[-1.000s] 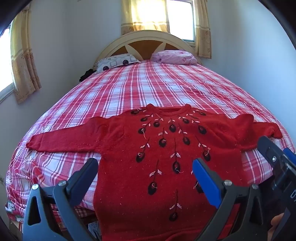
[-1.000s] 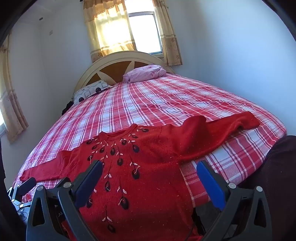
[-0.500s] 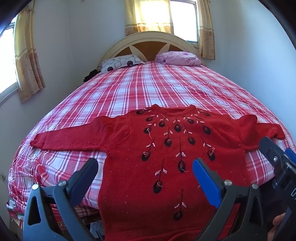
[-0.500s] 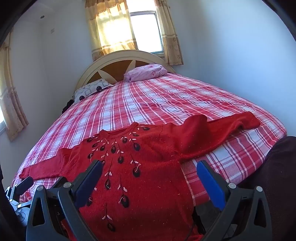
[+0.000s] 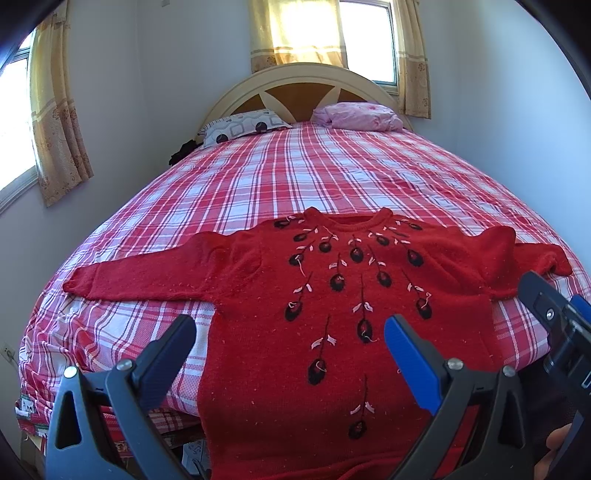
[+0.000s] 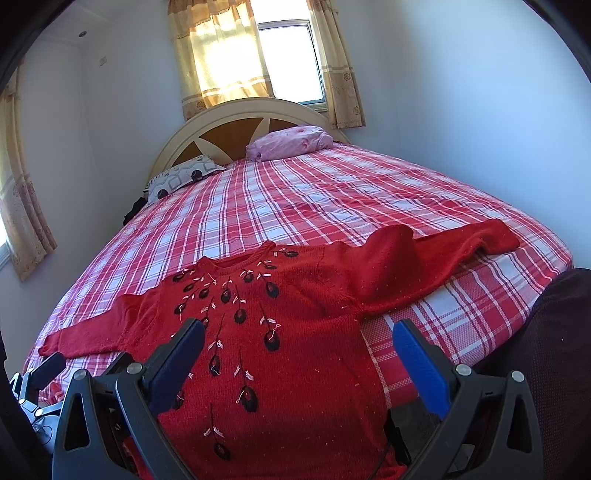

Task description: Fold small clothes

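Red sweater (image 5: 332, 314) lies flat on the near end of the bed (image 5: 332, 177), front side up, with its sleeves spread out to both sides and its bottom part hanging over the bed's edge. Black and pink stitched flowers run down its front.

From the left wrist camera, both sleeves show whole, and the right gripper (image 5: 561, 321) pokes in at the right edge of the frame. From the right wrist camera, the sweater (image 6: 295, 332) sits in the lower middle, its right sleeve has a bump in it, and the left gripper (image 6: 40, 373) peeks in at the lower left.

Both tongs are wide apart and hold nothing: the left gripper (image 5: 288, 332) and the right gripper (image 6: 299, 336) hang over the lower part of the sweater.

Compared with a second ago, the sweater sits lower in both frames and more of the room shows above it.

The bed has a red and white checked sheet. A spotted pillow (image 5: 243, 127) and a pink pillow (image 5: 358, 116) lie by the round headboard (image 5: 306, 83). Yellow curtains (image 5: 295, 33) hang at the window behind it.
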